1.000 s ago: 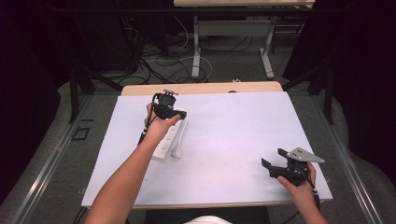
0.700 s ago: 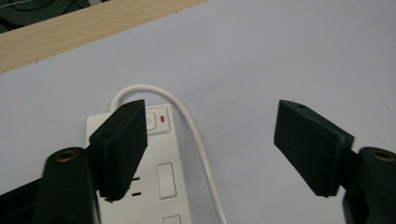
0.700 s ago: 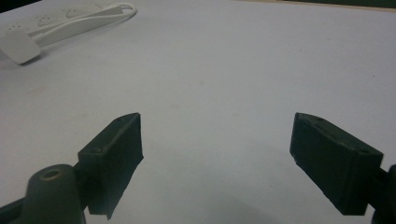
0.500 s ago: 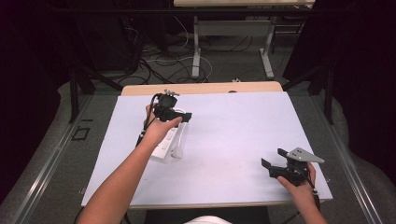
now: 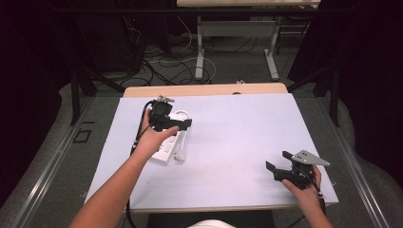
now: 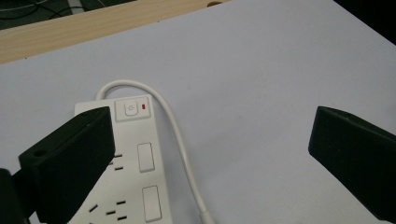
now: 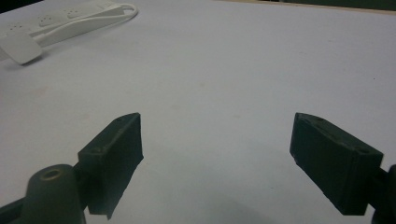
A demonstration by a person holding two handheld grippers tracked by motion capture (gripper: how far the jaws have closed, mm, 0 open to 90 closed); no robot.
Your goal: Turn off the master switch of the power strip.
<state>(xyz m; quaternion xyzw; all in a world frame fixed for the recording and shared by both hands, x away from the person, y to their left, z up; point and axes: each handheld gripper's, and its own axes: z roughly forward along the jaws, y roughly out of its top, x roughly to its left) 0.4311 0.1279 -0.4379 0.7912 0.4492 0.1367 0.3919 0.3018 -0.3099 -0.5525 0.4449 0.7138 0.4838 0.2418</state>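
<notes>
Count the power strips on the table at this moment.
1: a white power strip lies on the table's left half, under the open left gripper; part is covered.

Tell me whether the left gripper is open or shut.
Open. In the left gripper view the left gripper has its two black jaws spread wide, nothing between them, above the white power strip and its cord.

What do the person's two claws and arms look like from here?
Both claws are black, each with two blocky, flat-faced jaws. The right claw carries a grey three-cornered plate on top; the left claw trails a black cable along the forearm. Both forearms are bare, with no sleeves showing.
</notes>
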